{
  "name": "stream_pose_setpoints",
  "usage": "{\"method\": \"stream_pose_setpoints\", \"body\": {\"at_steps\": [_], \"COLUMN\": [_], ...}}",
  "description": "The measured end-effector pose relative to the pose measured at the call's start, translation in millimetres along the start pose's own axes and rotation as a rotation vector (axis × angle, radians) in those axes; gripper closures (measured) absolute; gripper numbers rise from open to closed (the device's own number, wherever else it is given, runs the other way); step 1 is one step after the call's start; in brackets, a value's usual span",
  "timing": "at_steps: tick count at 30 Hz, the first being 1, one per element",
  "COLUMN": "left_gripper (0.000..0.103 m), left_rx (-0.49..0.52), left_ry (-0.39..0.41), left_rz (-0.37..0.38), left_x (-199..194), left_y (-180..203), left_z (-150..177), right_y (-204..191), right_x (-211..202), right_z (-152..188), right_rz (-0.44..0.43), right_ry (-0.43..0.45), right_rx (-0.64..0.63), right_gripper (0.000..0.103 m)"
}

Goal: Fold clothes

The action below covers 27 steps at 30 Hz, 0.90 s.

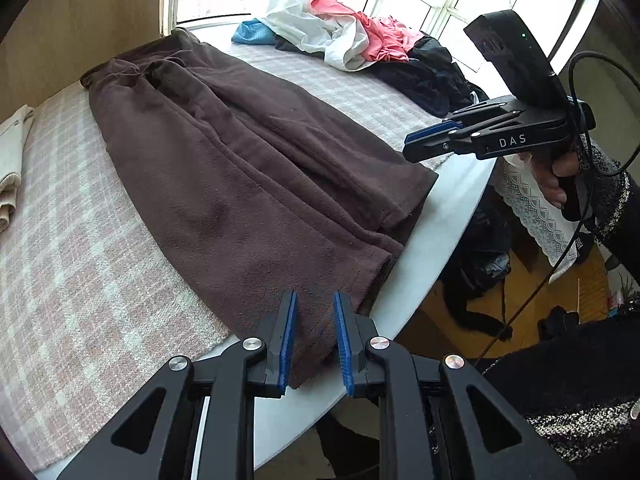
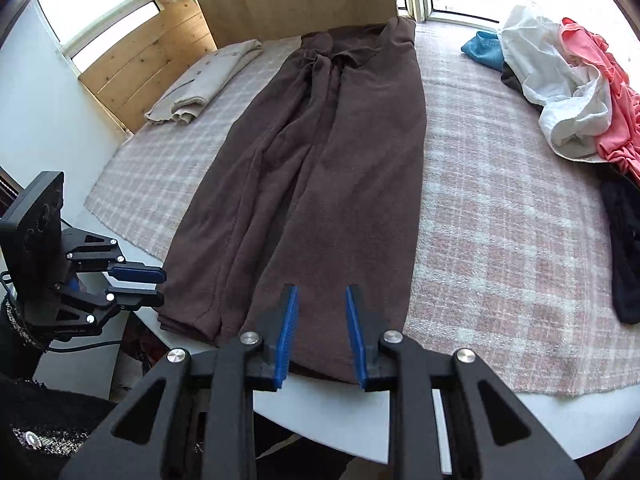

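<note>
Brown fleece trousers (image 1: 240,152) lie flat and lengthwise on the plaid cloth, waistband far, leg hems at the near table edge. In the left wrist view, my left gripper (image 1: 316,296) stands narrowly open just above one hem corner; the fabric shows between the pads, which do not press on it. My right gripper (image 1: 408,146) hovers over the other hem corner with a hand on its handle. In the right wrist view, the trousers (image 2: 320,160) run away from my right gripper (image 2: 322,292), which is open above the hem. My left gripper (image 2: 162,286) sits at the left hem.
A pile of white, pink, blue and black clothes (image 2: 568,88) lies at the far right, with a black garment (image 2: 624,248) nearer. A folded beige garment (image 2: 204,76) rests at the far left. The plaid cloth (image 2: 500,240) covers a white table (image 2: 320,412); floor clutter lies beyond its edge.
</note>
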<state>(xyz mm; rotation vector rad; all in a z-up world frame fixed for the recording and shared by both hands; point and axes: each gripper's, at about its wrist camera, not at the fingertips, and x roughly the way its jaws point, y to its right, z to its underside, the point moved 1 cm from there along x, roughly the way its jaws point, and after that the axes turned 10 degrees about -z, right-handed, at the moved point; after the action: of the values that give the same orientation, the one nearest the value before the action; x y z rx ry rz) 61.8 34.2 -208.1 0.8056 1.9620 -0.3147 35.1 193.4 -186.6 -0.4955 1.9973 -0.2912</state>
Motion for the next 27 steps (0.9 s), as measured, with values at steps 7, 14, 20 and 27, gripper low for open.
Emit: {"method": "stream_pose_setpoints", "body": {"at_steps": [7,14,20,27], "left_gripper": [0.084,0.059,0.058,0.091], "left_rx": [-0.085,-0.369,-0.353,-0.334], "left_ry": [-0.031,-0.06,-0.086,-0.071], "left_rz": [-0.068,-0.074,-0.089,-0.068], "left_x": [7,-3,15,19], "left_y": [-5,-29,-17,-14], "left_z": [8,34,28,21], "right_y": [11,41,30,27], "right_x": [8,2,23,27], "right_z": [27,29,29,22], "right_rz": [0.025,0.084,0.077,0.04], "right_ry": [-0.082,0.022,-0.018,-0.054], "right_rx": [0.043,0.197,0.132,0.12], "right_gripper": [0.079,0.038,0.038,0.085]}}
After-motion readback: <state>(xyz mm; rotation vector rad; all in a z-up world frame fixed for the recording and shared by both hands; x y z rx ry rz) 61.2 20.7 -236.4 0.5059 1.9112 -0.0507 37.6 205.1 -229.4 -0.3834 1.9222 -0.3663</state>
